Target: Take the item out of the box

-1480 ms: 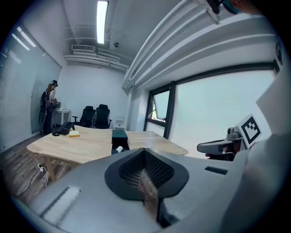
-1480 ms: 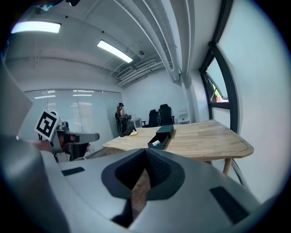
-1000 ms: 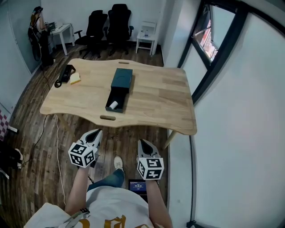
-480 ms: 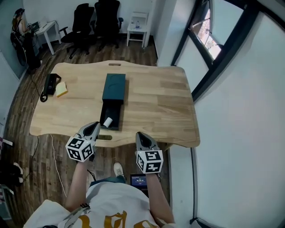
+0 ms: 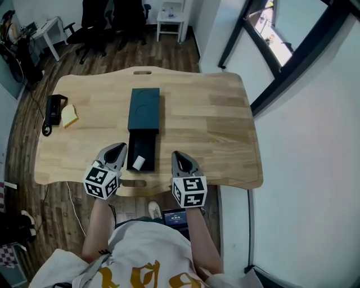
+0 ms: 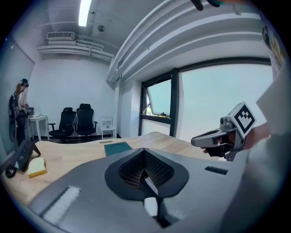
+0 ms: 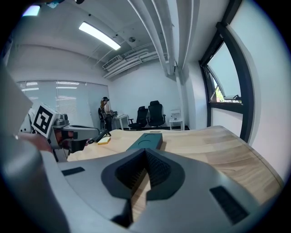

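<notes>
A dark teal box lies lengthwise in the middle of the wooden table. Its drawer is pulled out toward me, and a small white item lies in the drawer's near end. My left gripper hovers just left of the drawer over the table's near edge, shut and empty. My right gripper is to the right of the drawer, also shut with nothing held. The left gripper view shows the box lid ahead and the right gripper. The right gripper view shows the box.
A black device with a cable and a yellow pad lie at the table's left end. Office chairs and a small white table stand behind. A window wall runs along the right. A screen lies on the floor by my feet.
I have come closer to the table. Both grippers moved forward from over the floor to the table's near edge, either side of the open drawer. Both stayed shut.
</notes>
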Action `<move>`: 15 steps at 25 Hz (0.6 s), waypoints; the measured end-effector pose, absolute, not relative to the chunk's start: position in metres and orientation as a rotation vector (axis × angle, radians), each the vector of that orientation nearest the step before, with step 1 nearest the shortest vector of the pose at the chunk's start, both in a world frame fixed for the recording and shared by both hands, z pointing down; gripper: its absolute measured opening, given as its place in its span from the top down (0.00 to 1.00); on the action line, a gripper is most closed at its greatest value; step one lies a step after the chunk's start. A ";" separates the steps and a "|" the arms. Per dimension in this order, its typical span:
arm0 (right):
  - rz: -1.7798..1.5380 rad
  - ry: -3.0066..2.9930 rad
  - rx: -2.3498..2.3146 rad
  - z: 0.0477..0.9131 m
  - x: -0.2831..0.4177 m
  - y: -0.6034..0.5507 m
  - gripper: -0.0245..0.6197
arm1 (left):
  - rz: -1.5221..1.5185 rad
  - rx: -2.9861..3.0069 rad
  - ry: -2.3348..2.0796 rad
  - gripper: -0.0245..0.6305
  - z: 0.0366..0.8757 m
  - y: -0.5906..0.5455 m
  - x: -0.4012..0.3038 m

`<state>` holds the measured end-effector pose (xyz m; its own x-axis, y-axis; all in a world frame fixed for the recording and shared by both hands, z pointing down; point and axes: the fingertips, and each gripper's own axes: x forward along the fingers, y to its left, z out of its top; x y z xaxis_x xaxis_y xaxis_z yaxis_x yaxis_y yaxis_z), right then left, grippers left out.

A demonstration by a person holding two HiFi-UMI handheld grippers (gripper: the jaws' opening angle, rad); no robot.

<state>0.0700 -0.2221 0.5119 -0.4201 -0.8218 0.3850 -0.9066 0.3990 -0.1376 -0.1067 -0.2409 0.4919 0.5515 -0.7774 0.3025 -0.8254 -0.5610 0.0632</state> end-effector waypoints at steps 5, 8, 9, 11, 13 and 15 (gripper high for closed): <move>0.478 -2.390 1.501 0.517 0.064 -0.222 0.95 | 0.328 2.568 -1.361 0.96 0.496 -0.253 -0.112; 0.474 -2.391 1.489 0.517 0.061 -0.224 0.95 | 0.307 2.561 -1.377 0.96 0.492 -0.259 -0.116; 0.472 -2.390 1.486 0.516 0.061 -0.225 0.95 | 0.303 2.557 -1.379 0.96 0.492 -0.261 -0.116; 0.471 -2.389 1.483 0.515 0.062 -0.227 0.95 | 0.303 2.551 -1.377 0.96 0.493 -0.264 -0.115; 0.473 -2.389 1.483 0.516 0.063 -0.231 0.95 | 0.312 2.546 -1.376 0.96 0.495 -0.266 -0.115; 0.475 -2.388 1.484 0.517 0.065 -0.235 0.95 | 0.316 2.539 -1.377 0.96 0.497 -0.270 -0.115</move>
